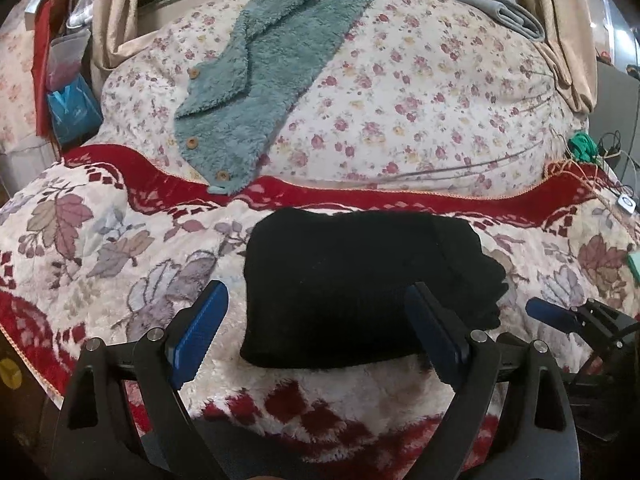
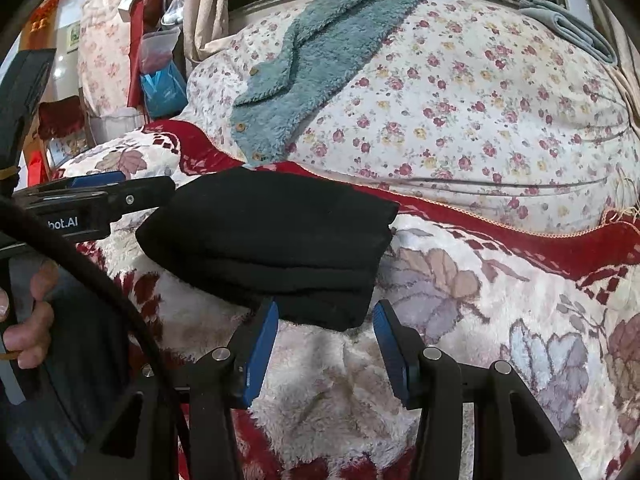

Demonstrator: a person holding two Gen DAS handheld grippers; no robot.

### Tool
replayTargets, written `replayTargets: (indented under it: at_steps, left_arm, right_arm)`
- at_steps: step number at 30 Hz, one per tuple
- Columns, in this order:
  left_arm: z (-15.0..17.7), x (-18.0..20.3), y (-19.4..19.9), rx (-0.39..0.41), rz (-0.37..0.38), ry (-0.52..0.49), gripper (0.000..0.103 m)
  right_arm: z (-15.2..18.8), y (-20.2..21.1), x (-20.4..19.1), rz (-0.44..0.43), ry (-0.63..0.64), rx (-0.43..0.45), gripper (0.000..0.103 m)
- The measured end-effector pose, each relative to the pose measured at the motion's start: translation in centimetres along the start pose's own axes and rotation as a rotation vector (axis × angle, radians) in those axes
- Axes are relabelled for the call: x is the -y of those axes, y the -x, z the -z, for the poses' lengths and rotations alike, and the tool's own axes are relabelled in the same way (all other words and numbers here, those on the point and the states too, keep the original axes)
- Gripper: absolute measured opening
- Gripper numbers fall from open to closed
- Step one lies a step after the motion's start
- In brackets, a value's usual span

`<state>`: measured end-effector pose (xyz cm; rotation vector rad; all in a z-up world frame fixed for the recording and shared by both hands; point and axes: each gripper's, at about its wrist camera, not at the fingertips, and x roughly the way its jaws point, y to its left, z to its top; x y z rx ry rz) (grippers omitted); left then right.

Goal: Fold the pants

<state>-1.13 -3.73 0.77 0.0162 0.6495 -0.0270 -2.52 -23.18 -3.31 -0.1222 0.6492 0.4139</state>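
Observation:
The black pants [image 1: 352,284] lie folded into a thick rectangular stack on the red-and-cream leaf-pattern blanket [image 1: 100,256]. My left gripper [image 1: 316,300] is open, its blue pads either side of the stack's near edge, holding nothing. In the right wrist view the pants [image 2: 272,236] show as layered folds, and my right gripper [image 2: 326,312] is open with its pads flanking the stack's near right corner, holding nothing. The right gripper [image 1: 560,316] also shows at the right of the left wrist view; the left gripper [image 2: 100,192] shows at the left of the right wrist view.
A teal fleece garment [image 1: 272,72] with wooden buttons lies on the floral quilt [image 1: 420,100] behind. A folded grey cloth [image 1: 500,12] sits at back right. Curtains [image 1: 116,12], bags [image 1: 72,108] at left, cables and a green item [image 1: 582,146] at right.

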Motion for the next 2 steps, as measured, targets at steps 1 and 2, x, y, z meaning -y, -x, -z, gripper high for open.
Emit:
replayTargets:
  at_steps: [1,2]
  left_arm:
    - [0.01,0.02,-0.16,-0.010,0.002,-0.003,0.091]
    - [0.05,0.04,-0.50,-0.031,-0.010,-0.001,0.091]
  right_arm:
    - [0.00,0.03,-0.05,0.001,0.002,0.002,0.048]
    - [-0.01,0.06,-0.09,0.001,0.005,0.003,0.048]
